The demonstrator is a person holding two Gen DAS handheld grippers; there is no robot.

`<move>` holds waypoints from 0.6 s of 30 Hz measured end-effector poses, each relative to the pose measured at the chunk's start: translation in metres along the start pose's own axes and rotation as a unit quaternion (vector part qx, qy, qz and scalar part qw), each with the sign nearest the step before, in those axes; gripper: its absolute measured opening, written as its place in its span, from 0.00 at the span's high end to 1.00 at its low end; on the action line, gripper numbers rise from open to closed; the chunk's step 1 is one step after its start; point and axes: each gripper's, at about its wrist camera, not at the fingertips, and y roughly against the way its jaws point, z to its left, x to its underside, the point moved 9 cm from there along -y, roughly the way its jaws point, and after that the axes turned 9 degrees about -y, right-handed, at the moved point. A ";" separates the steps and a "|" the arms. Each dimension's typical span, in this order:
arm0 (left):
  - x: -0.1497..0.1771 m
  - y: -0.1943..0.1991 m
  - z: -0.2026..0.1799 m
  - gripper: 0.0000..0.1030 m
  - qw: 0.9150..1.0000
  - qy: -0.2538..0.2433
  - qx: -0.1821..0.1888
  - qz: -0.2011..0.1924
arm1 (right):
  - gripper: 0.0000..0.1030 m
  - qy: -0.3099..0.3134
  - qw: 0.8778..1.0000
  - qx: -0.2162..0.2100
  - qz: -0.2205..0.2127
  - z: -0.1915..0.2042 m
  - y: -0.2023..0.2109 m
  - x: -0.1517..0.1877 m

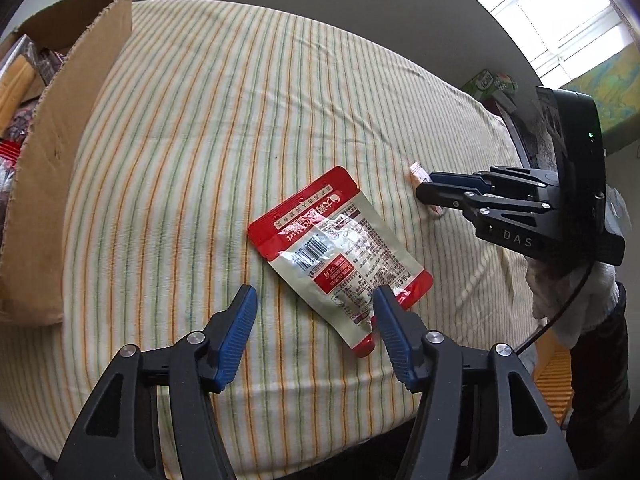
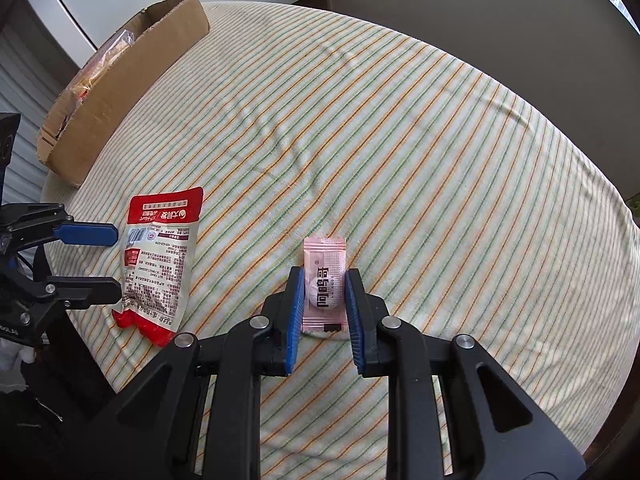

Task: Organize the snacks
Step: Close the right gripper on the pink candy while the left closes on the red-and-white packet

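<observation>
left wrist view looks down on a striped cloth (image 1: 240,120) with a red-and-silver snack pouch (image 1: 340,256) lying flat on it, printed back side up. taking that pouch as the landmark: the left gripper (image 1: 314,304) sits at its near end with the jaws spread apart and nothing pinched; one blue pad (image 1: 390,320) overlaps the pouch's near red edge, whether touching it i cannot tell, and the other stands beside the pouch over bare cloth. to the pouch's right, apart from it, the right gripper (image 1: 424,186) is clamped on a small pink candy packet (image 1: 418,172), which pokes out past the fingertips. well to the pouch's left and farther back stands an open cardboard box (image 1: 72,120) with other wrapped snacks inside.

right wrist view confirms the grip: the right gripper (image 2: 324,280) has its two blue pads pressed against the sides of the pink candy packet (image 2: 324,280), lengthwise between them over the striped cloth (image 2: 440,160). the pouch (image 2: 160,256) lies to its left, with the left gripper (image 2: 116,260) at the pouch's left edge, fingers parted, one above the other. the cardboard box (image 2: 132,92) sits beyond the pouch, near the cloth's far-left corner.
</observation>
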 end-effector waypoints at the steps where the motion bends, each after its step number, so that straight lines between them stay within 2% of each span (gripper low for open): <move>1: -0.004 -0.001 -0.002 0.42 1.000 -0.002 -0.002 0.001 | 0.80 -0.003 1.000 -0.003 -0.001 -0.005 0.003 0.002; 3: -0.013 -0.004 -0.007 0.42 1.000 -0.008 -0.003 0.002 | 0.80 -0.012 1.000 -0.011 -0.001 -0.007 0.004 0.004; 11: -0.042 -0.028 -0.037 0.41 0.995 -0.083 -0.060 0.012 | 0.80 -0.026 1.000 -0.012 -0.002 -0.025 0.016 0.017; 14: -0.041 -0.037 -0.052 0.39 0.986 -0.134 -0.095 0.019 | 0.79 -0.036 0.999 -0.021 -0.002 -0.029 0.016 0.015; 16: -0.037 -0.043 -0.059 0.34 0.980 -0.162 -0.113 0.028 | 0.79 -0.044 0.999 -0.028 -0.001 -0.031 0.015 0.012; 18: -0.033 -0.046 -0.063 0.33 0.972 -0.189 -0.132 0.034 | 0.78 -0.043 0.999 -0.033 0.002 -0.031 0.018 0.015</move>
